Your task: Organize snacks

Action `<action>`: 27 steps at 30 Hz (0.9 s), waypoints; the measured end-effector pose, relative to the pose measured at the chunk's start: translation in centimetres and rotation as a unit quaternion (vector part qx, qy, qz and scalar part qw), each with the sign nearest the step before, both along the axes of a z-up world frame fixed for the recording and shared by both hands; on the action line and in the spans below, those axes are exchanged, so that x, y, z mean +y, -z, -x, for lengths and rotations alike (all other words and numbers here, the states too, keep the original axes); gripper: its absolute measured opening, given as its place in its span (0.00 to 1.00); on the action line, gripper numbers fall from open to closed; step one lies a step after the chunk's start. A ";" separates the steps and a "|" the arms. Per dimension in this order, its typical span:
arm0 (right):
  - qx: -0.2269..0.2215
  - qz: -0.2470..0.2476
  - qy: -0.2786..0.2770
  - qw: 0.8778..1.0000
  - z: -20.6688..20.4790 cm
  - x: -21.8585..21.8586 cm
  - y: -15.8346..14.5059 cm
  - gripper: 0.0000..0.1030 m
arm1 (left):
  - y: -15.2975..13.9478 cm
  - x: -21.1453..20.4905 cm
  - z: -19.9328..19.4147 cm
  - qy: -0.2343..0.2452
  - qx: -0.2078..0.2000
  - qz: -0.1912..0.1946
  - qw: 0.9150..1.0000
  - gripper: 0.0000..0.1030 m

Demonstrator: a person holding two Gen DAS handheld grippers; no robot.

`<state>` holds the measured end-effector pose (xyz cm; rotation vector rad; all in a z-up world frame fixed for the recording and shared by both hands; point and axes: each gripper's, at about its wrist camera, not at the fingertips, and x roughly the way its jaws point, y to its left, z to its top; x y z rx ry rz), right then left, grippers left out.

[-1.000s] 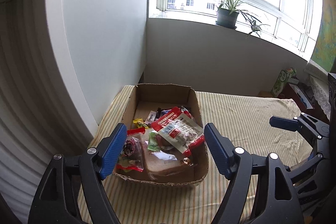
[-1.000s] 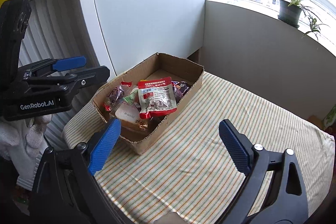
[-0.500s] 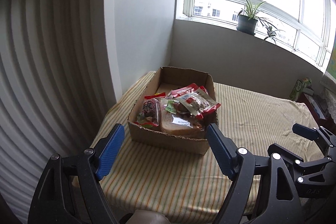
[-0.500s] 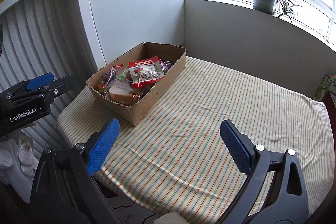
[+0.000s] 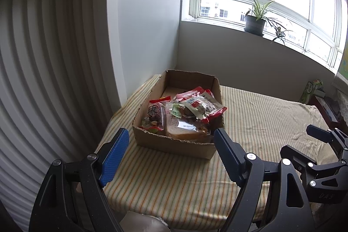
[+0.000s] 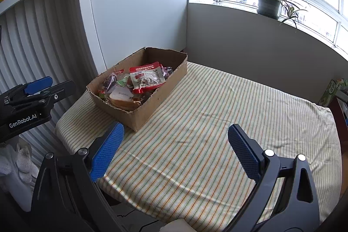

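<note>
A brown cardboard box (image 5: 174, 146) (image 6: 141, 115) stands on the left part of a table with a striped cloth (image 5: 261, 114) (image 6: 217, 119). It holds several snack packs: a red and white pouch (image 5: 202, 104) (image 6: 148, 77) on top, a wrapped bread slice (image 5: 184, 132) (image 6: 121, 97) and a dark snack bag (image 5: 154, 113). My left gripper (image 5: 170, 141) is open and empty, held back from the box's near end. My right gripper (image 6: 175, 136) is open and empty over the table's near edge, right of the box.
A white cabinet (image 6: 139, 19) and a ribbed white wall (image 5: 43, 69) stand left of the table. A potted plant (image 5: 255, 22) (image 6: 268, 2) sits on the windowsill behind. A green carton (image 5: 312, 88) (image 6: 331, 88) stands beyond the table's far right corner.
Both grippers have pulled back and away from the box, which now looks smaller and farther. Both stayed open and empty. The snacks in the box have not moved.
</note>
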<state>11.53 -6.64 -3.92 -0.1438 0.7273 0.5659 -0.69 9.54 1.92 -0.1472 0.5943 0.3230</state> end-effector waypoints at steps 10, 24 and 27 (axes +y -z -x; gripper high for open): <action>-0.003 -0.004 0.003 1.000 0.4 0.0 -0.2 0.95 | -0.3 -0.1 0.4 0.006 -0.003 0.002 1.000 0.78; -0.002 -0.004 0.005 1.000 0.9 0.0 -0.1 0.95 | -0.3 -0.2 0.5 0.007 -0.005 0.002 1.000 0.78; -0.001 -0.004 0.005 1.000 0.9 0.0 0.0 0.95 | -0.1 -0.3 0.5 0.008 -0.003 0.004 1.000 0.78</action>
